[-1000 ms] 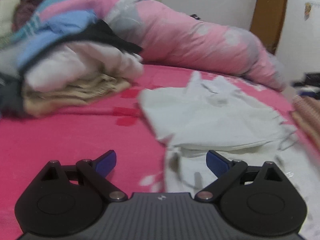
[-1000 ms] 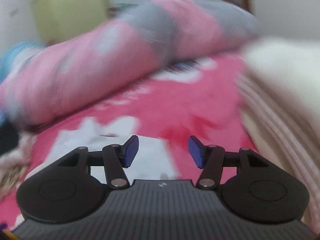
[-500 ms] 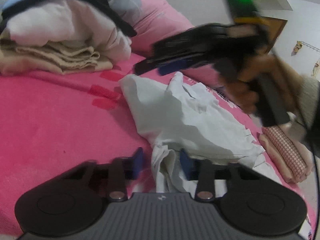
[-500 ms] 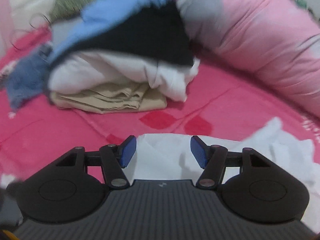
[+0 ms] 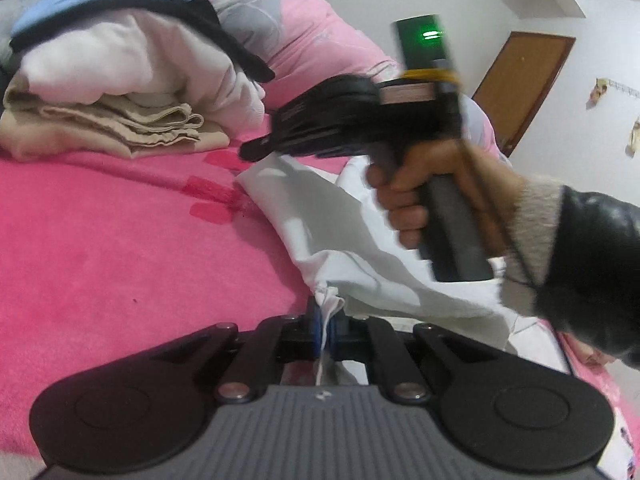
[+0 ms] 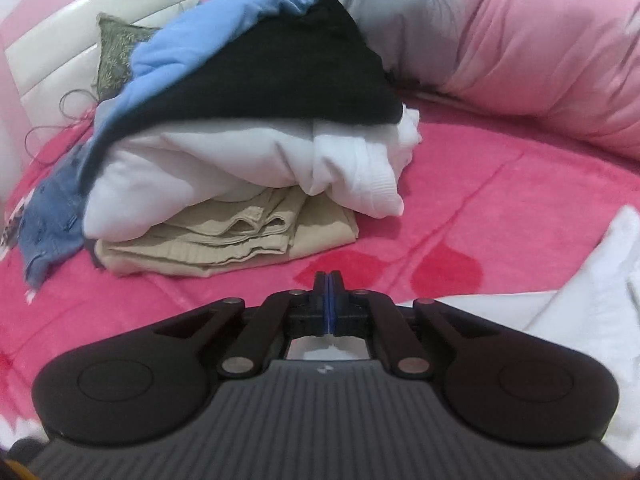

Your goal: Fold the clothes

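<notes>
I see a white garment point(image 5: 320, 216), thin and crumpled, spread loosely on the pink bed cover, one bunched corner raised off it. Behind it I see a stack of folded clothes point(image 6: 248, 152): beige bottom, white, black, blue top.

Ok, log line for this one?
stage: grasp | left hand-held gripper: shut on white garment | right hand-held gripper: shut at garment corner, grip unclear | folded pile: behind

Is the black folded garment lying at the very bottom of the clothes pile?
No, the black folded garment rests on the white garment, and the beige folded trousers lie at the bottom.
</notes>
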Motion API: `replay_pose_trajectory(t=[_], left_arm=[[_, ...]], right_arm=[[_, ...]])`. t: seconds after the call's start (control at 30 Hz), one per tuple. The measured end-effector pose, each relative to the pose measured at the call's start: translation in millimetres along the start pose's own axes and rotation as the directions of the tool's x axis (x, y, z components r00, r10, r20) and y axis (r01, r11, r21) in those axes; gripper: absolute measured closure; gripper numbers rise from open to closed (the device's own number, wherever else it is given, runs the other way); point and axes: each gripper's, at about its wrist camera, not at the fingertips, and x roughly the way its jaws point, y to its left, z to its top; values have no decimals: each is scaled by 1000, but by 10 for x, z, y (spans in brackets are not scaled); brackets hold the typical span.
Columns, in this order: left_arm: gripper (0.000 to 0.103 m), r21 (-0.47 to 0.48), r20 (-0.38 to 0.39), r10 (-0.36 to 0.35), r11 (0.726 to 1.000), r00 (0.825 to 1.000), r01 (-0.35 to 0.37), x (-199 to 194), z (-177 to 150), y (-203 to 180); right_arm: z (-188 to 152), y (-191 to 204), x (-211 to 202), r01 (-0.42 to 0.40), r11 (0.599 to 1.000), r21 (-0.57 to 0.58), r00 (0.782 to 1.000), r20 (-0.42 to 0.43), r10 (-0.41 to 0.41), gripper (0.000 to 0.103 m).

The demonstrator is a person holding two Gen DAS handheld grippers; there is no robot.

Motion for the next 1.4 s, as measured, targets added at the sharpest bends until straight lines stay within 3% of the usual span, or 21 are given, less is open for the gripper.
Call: replay_pose_trajectory(t=[0.13, 0.43, 0.5, 0.57, 0.73, 0.8, 0.87, 1.0, 1.13, 1.2, 1.27, 1.33, 1.4], left_arm=[[98, -10, -14, 0, 1000, 1000, -1, 13, 13, 25], [98, 37, 6, 23, 999, 1000, -23, -60, -32, -60], [98, 90, 23, 38, 995, 999, -40, -93, -63, -149], [98, 152, 32, 58, 986, 998, -62, -108, -110, -254], [98, 163, 21, 61, 985, 998, -64, -111, -118, -277], [98, 157, 16, 60, 986, 998, -62, -102, -105, -269], [98, 153, 13, 60, 986, 998, -61, -100, -99, -266], [97, 145, 1, 59, 988, 998, -58, -105, -82, -251], [96, 148, -5, 66, 987, 998, -64, -89, -60, -235], [95, 145, -13, 71, 987, 997, -69, -86, -50, -225], [93, 138, -20, 71, 988, 997, -68, -81, -43, -206], [93, 132, -22, 69, 989, 997, -66, -83, -42, -195], [93, 132, -24, 70, 989, 997, -66, -83, -42, -195]], right_arm=[[46, -36, 261, 48, 999, 18, 999, 16, -49, 103], [80, 120, -440, -35, 990, -137, 999, -12, 34, 101], [7, 187, -280, -22, 981, -194, 991, -135, -4, 101], [-87, 184, 34, 47, 980, -192, 976, -202, -86, 102], [33, 136, 230, 153, 987, -50, 986, -59, -155, 103], [102, 159, 75, 173, 984, -37, 984, -44, -175, 100], [120, 183, -203, 138, 990, -26, 990, -21, -139, 100], [-7, 241, -755, -13, 999, -30, 995, -97, 10, 100], [-398, 381, -907, 23, 994, -105, 985, -168, -41, 100], [-655, 398, -785, 90, 988, -129, 972, -206, -115, 100], [-843, 474, -785, 146, 974, -172, 975, -139, -171, 101], [-854, 532, -937, 205, 969, -138, 975, -60, -215, 99], [-879, 612, -1148, 190, 975, -112, 982, 36, -187, 99]])
